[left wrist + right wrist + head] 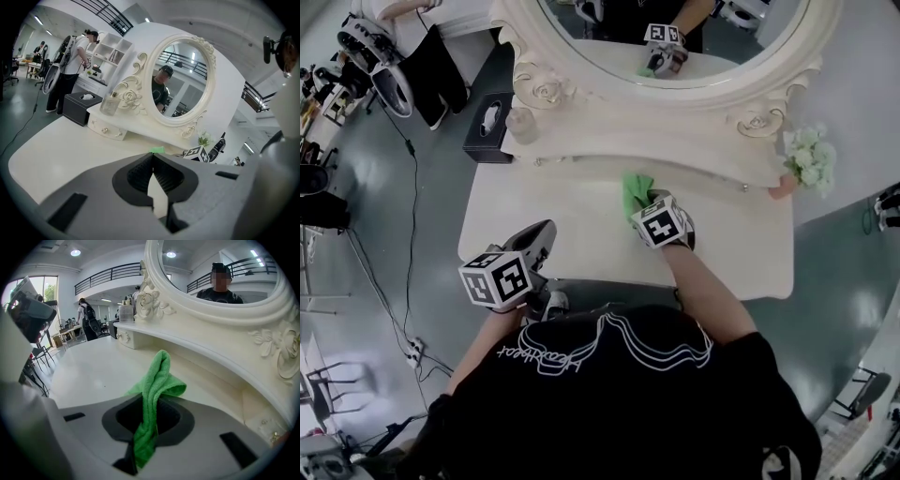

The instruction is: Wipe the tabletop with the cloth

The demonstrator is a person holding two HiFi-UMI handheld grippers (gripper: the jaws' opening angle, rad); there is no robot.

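From my remote seat I see a black T-shirt [694, 422] with short sleeves and a white outline print [609, 349] across it. The left gripper [542, 231] and right gripper [640, 202] have grey moulded shells and black ribbed pads [139, 174] — each carries a white cube [495, 278] with black square markers.

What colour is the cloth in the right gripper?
The cloth is bright green, clearest in the right gripper view.

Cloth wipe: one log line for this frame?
right hand-held gripper: shut on green cloth | left hand-held gripper: shut, empty | cloth: rear of tabletop
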